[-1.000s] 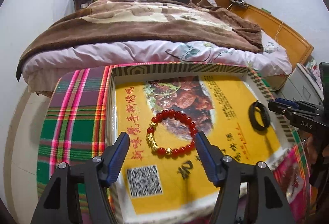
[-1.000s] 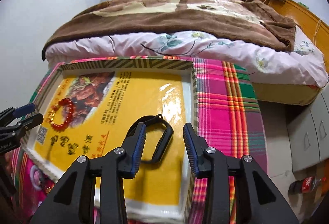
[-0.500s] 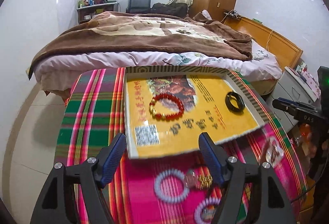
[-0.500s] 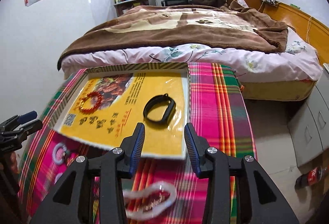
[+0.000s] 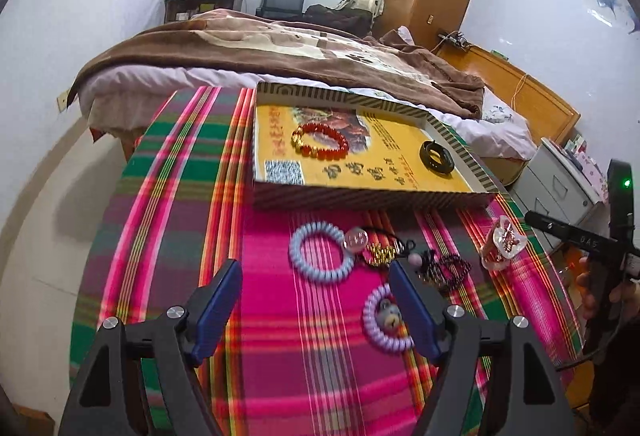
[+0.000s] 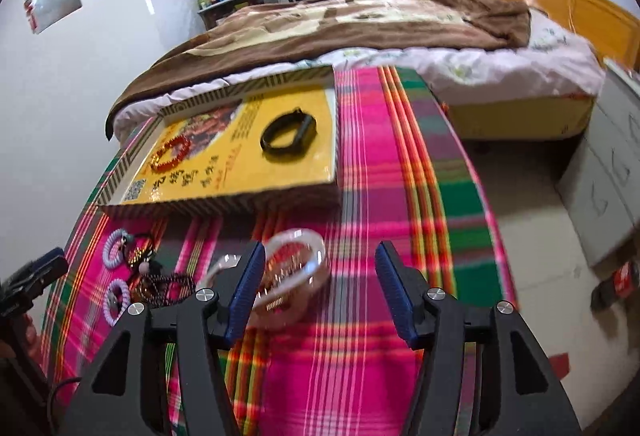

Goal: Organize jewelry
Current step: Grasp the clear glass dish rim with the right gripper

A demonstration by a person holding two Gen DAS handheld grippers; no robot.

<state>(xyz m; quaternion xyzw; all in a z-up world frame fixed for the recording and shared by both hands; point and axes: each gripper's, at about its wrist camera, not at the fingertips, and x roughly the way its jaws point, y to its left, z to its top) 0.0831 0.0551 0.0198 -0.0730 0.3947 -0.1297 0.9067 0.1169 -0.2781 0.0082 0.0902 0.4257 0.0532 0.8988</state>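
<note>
Jewelry lies in two lots: a red bead bracelet (image 5: 320,146) and black band (image 5: 438,157) sit sorted in the yellow tray (image 5: 460,146), far ahead of both grippers. Loose hair ties (image 5: 320,257) and beads wait just beyond the left gripper (image 5: 316,310), whose fingers spread wide and empty, probably ready to collect one. The right gripper (image 6: 320,286), equally wide, flanks a clear bangle (image 6: 294,268).

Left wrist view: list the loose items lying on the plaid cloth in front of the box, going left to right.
Pale blue coil hair tie → clear bead → gold bead piece → dark beaded bracelet → clear plastic container.
</note>
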